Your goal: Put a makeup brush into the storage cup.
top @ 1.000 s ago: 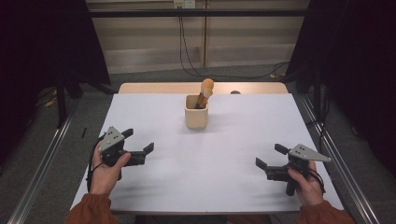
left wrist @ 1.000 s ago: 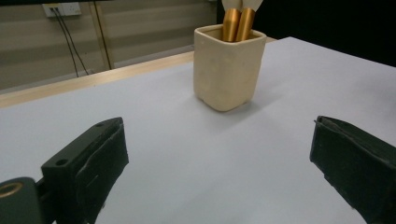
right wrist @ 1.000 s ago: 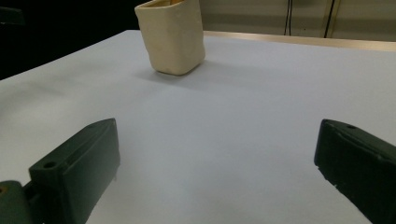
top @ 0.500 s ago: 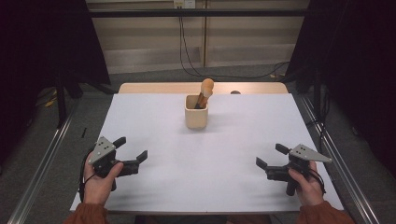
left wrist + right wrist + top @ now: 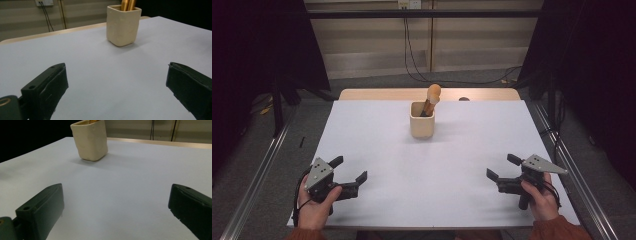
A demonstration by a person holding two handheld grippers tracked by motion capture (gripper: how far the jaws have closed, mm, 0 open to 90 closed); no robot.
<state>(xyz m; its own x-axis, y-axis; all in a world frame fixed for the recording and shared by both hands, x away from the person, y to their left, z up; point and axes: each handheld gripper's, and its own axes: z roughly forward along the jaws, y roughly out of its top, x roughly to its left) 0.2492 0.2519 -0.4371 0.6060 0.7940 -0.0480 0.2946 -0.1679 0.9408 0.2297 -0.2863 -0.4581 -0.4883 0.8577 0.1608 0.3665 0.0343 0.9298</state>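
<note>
Both left tongs (image 5: pixel 350 173) and right tongs (image 5: pixel 501 167) gape wide and empty; ahead and between them, the cream cup (image 5: pixel 422 120) appears rigid, breakable, with wooden handles (image 5: pixel 431 99) best gripped near the protruding tops.

cup (image 5: pixel 422 121) centre-back on table (image 5: pixel 452 165) | utensil (image 5: pixel 432 97) in cup (leaning) | left gripper (image 5: pixel 349 171) front-left | right gripper (image 5: pixel 502 168) front-right

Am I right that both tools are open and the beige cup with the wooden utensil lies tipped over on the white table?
Not quite: the high view shows the beige cup standing upright on the white table, wooden utensil inside. The left tool and right tool are indeed open.
</note>
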